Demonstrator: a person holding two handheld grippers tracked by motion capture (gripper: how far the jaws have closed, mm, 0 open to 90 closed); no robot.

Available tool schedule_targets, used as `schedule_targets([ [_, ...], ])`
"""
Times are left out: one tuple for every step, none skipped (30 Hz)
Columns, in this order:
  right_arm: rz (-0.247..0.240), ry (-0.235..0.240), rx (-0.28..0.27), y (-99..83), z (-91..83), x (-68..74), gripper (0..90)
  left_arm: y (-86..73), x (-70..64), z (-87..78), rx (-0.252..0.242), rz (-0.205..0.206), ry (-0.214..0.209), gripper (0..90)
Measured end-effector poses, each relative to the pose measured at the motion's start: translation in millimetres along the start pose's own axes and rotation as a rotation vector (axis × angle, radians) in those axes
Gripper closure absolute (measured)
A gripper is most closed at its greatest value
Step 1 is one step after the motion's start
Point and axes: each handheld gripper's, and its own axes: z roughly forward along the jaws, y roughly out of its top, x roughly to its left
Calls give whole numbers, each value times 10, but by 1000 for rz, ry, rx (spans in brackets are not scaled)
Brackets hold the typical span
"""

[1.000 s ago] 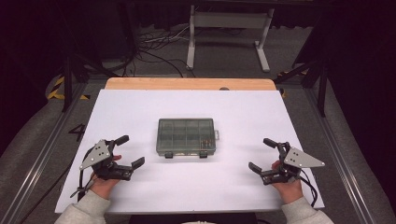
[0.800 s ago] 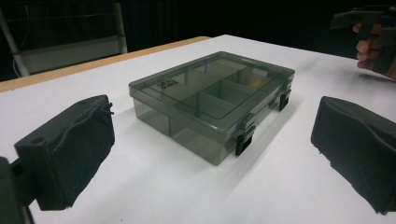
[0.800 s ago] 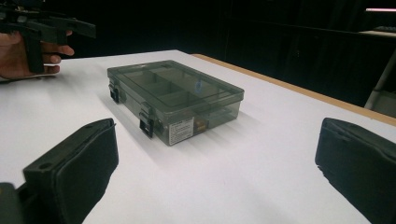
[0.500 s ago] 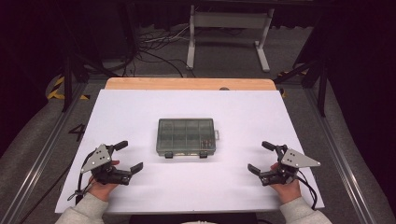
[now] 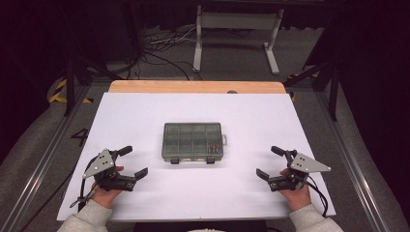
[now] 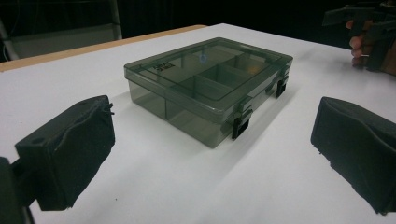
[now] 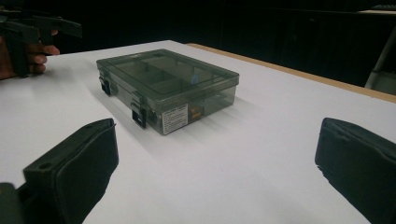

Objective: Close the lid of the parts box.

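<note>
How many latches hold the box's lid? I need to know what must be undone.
2, both black, on the box's near front edge: one left, one right. Other sides may hide more.

We see a white table (image 5: 145, 116) with a wooden far edge; a closed smoky compartment box (image 5: 193, 141) lies mid-table.

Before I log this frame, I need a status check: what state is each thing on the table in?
Organizer box: lid shut, flat on the table, touched by neither gripper.
Two front latches: both down, fastened.
Left gripper: open, empty, apart from the box.
Right gripper: open, empty, apart from the box.
White table: carries the box at its middle.
</note>
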Motion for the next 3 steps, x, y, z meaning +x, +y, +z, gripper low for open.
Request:
schedule_targets([
  [0, -1, -2, 1, -1, 1, 1, -1, 0, 2, -7, -2, 3, 2],
  [0, 0, -2, 2, -2, 2, 1, 2, 4, -3, -1, 2, 1, 2],
  [-1, 1, -3, 2, -2, 2, 1, 2, 4, -3, -1, 2, 1, 2],
])
